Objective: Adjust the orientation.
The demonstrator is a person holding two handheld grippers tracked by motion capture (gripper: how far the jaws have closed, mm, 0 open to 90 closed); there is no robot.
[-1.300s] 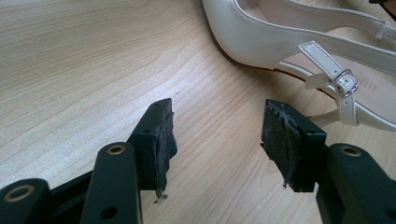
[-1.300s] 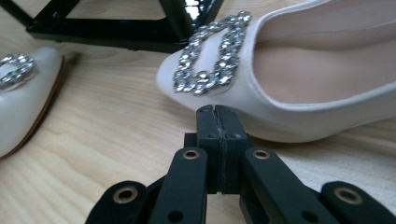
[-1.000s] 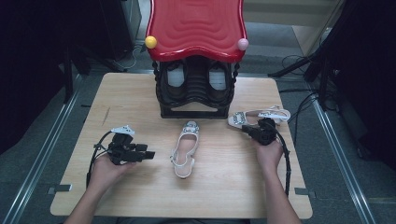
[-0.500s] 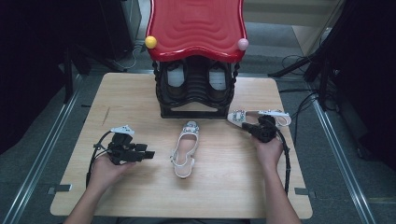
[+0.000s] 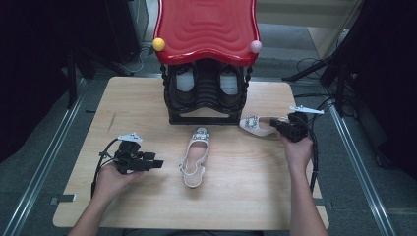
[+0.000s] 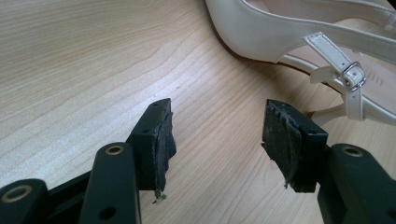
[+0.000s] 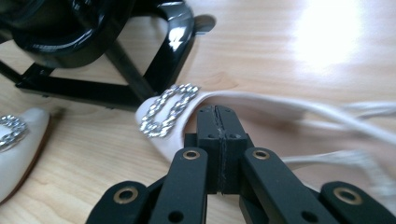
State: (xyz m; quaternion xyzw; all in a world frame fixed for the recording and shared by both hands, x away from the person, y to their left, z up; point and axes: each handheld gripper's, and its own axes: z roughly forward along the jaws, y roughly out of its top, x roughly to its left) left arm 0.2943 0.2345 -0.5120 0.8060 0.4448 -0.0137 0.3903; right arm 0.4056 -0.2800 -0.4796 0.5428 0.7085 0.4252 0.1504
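Two white shoes: right gripper [image 5: 275, 125] fingers clenched on one [image 5: 255, 125] beside the black rack [image 5: 204, 105]; left gripper [image 5: 156, 164] released.

A light wooden table [image 5: 147, 103] with rounded corners stands on a grey floor [image 5: 295, 42]. Metal rails [image 5: 46, 147] run along its left and right edges, and black cables [image 5: 314, 66] lie beyond its far right corner. Both sides of the room are dark, and glare brightens the wood.

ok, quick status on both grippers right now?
Left gripper: open, holding nothing, near the strappy white shoe.
Right gripper: shut on the edge of the white rhinestone-buckled shoe.
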